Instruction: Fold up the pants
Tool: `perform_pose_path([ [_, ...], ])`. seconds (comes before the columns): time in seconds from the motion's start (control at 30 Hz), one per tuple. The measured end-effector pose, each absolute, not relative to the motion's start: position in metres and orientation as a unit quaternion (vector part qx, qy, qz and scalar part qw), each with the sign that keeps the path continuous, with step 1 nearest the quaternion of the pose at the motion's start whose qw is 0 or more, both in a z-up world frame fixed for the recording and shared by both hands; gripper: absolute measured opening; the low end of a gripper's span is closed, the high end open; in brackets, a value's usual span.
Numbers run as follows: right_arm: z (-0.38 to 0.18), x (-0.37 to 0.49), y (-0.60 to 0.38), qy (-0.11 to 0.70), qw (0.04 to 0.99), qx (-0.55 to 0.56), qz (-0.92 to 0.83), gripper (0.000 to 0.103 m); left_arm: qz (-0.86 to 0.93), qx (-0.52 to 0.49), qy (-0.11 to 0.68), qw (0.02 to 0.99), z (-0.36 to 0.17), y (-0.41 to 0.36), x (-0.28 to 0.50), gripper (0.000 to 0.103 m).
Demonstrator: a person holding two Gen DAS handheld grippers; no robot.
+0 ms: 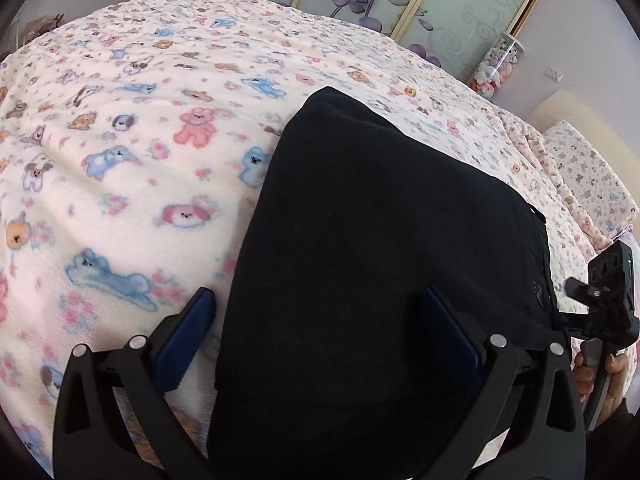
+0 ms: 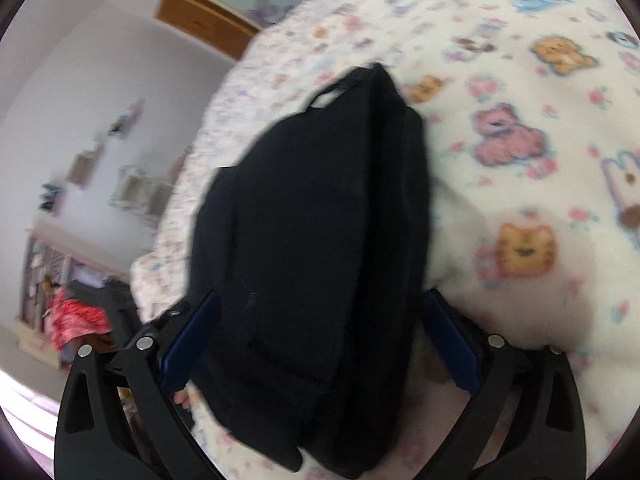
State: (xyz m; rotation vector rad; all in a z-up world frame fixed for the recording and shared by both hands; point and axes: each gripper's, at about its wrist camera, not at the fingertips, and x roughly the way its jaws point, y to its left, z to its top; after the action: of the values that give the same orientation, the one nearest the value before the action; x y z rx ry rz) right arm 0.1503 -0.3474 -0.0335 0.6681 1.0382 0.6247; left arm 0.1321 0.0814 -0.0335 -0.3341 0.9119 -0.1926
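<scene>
The black pants [image 1: 360, 248] lie folded in a thick stack on the bed blanket [image 1: 120, 160] with cartoon bears. My left gripper [image 1: 320, 320] is open, its blue-padded fingers [image 1: 188, 328] spread wide at the near end of the stack, the right pad resting over the cloth. My right gripper [image 2: 320, 320] is open too, its blue pads [image 2: 448, 340] on either side of the pants [image 2: 320, 240], which show layered folds and a belt loop at the far end. The right gripper's body [image 1: 604, 300] shows at the right edge of the left wrist view.
The blanket [image 2: 520, 160] covers the whole bed. A pillow [image 1: 592, 176] lies at the far right. A sliding wardrobe [image 1: 400, 0] with purple flowers and a tube of plush toys [image 1: 496, 64] stand behind. Shelves [image 2: 60, 280] with clutter stand beside the bed.
</scene>
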Motion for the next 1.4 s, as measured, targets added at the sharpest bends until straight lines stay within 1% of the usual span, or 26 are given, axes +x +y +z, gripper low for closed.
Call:
perform_pose_path([
  [0.13, -0.016, 0.142, -0.345, 0.447, 0.764, 0.319, 0.339, 0.1, -0.092, -0.167, 0.439, 0.878, -0.036, 0.084, 0.134, 0.101],
  [0.27, -0.029, 0.149, -0.347, 0.481, 0.77, 0.303, 0.291, 0.084, -0.094, -0.166, 0.438, 0.878, -0.036, 0.084, 0.135, 0.101],
  [0.37, -0.036, 0.154, -0.347, 0.488, 0.776, 0.292, 0.274, 0.081, -0.094, -0.166, 0.438, 0.878, -0.036, 0.083, 0.135, 0.101],
  [0.43, -0.036, 0.153, -0.345, 0.48, 0.782, 0.289, 0.274, 0.069, -0.094, -0.166, 0.438, 0.879, -0.036, 0.083, 0.135, 0.101],
  [0.47, -0.033, 0.151, -0.345, 0.471, 0.784, 0.291, 0.28, 0.066, -0.094, -0.167, 0.438, 0.878, -0.036, 0.083, 0.135, 0.101],
  [0.53, -0.022, 0.147, -0.337, 0.462, 0.791, 0.277, 0.291, 0.066, -0.093, -0.167, 0.438, 0.878, -0.036, 0.083, 0.135, 0.101],
  [0.6, -0.008, 0.141, -0.325, 0.451, 0.807, 0.238, 0.298, 0.066, -0.092, -0.169, 0.439, 0.878, -0.036, 0.084, 0.135, 0.101],
  [0.73, 0.001, 0.135, -0.314, 0.452, 0.818, 0.193, 0.298, 0.066, -0.093, -0.172, 0.439, 0.877, -0.037, 0.085, 0.135, 0.101],
  [0.8, -0.01, 0.142, -0.319, 0.48, 0.806, 0.208, 0.277, 0.065, -0.093, -0.17, 0.439, 0.877, -0.036, 0.084, 0.136, 0.101],
  [0.87, -0.025, 0.149, -0.33, 0.508, 0.781, 0.252, 0.26, 0.065, -0.094, -0.169, 0.439, 0.877, -0.037, 0.084, 0.136, 0.101],
  [0.93, -0.032, 0.147, -0.336, 0.515, 0.767, 0.278, 0.262, 0.065, -0.094, -0.168, 0.439, 0.877, -0.037, 0.084, 0.136, 0.101],
  [0.97, -0.031, 0.146, -0.335, 0.514, 0.767, 0.279, 0.264, 0.06, -0.094, -0.169, 0.439, 0.877, -0.037, 0.084, 0.136, 0.101],
  [1.0, -0.027, 0.144, -0.332, 0.51, 0.771, 0.274, 0.265, 0.058, -0.094, -0.169, 0.439, 0.877, -0.037, 0.084, 0.136, 0.101],
  [1.13, 0.008, 0.126, -0.305, 0.473, 0.809, 0.203, 0.283, 0.058, -0.092, -0.172, 0.439, 0.877, -0.038, 0.085, 0.136, 0.101],
  [1.23, 0.028, 0.114, -0.29, 0.447, 0.824, 0.17, 0.304, 0.058, -0.09, -0.174, 0.44, 0.877, -0.039, 0.086, 0.137, 0.101],
  [1.3, 0.029, 0.115, -0.292, 0.443, 0.824, 0.176, 0.307, 0.058, -0.089, -0.173, 0.439, 0.877, -0.039, 0.086, 0.137, 0.101],
  [1.4, 0.006, 0.13, -0.311, 0.477, 0.802, 0.228, 0.278, 0.058, -0.091, -0.17, 0.439, 0.878, -0.04, 0.085, 0.137, 0.101],
])
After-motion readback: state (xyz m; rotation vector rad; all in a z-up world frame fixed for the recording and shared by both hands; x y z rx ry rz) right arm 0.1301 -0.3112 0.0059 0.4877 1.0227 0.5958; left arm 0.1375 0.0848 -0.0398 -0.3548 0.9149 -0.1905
